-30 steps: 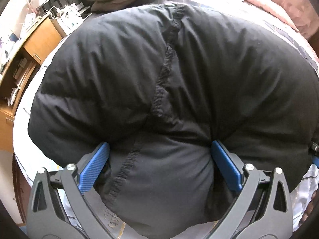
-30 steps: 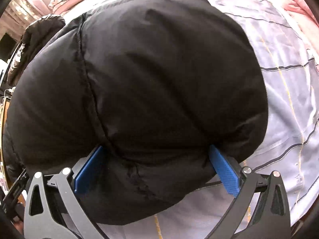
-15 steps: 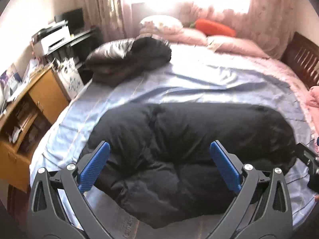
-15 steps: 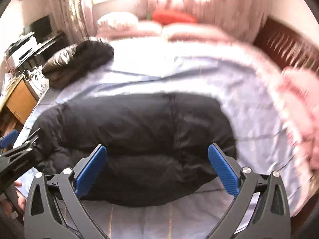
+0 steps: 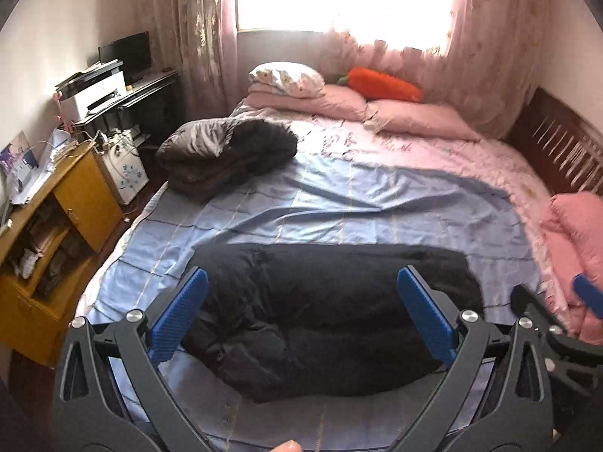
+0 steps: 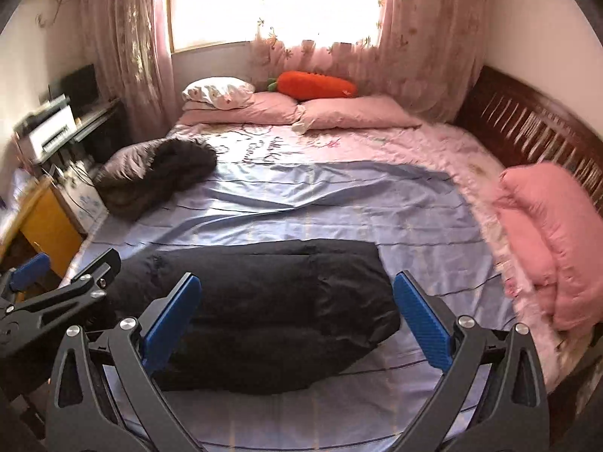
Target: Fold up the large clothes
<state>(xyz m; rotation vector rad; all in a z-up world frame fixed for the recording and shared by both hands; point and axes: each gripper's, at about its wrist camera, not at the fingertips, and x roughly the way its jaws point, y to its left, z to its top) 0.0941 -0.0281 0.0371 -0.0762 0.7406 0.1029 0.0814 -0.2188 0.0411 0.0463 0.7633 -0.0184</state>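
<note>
A black puffy jacket (image 5: 324, 312) lies folded into a long bundle near the front edge of the bed, on the blue sheet (image 5: 339, 203). It also shows in the right wrist view (image 6: 271, 301). My left gripper (image 5: 301, 316) is open and empty, held back above the jacket. My right gripper (image 6: 294, 320) is open and empty too, above the jacket's right half. The right gripper shows at the right edge of the left wrist view (image 5: 557, 320). The left gripper shows at the left edge of the right wrist view (image 6: 56, 293).
A second dark folded jacket (image 5: 226, 154) lies at the bed's far left. Pink pillows (image 5: 414, 116) and an orange carrot cushion (image 5: 384, 84) sit at the head. A pink quilt (image 6: 554, 241) lies right, by the wooden bed frame (image 6: 527, 128). A yellow cabinet (image 5: 49, 226) stands left.
Both grippers let go of the black jacket and pulled back up and away. The jacket now lies folded on the bed.
</note>
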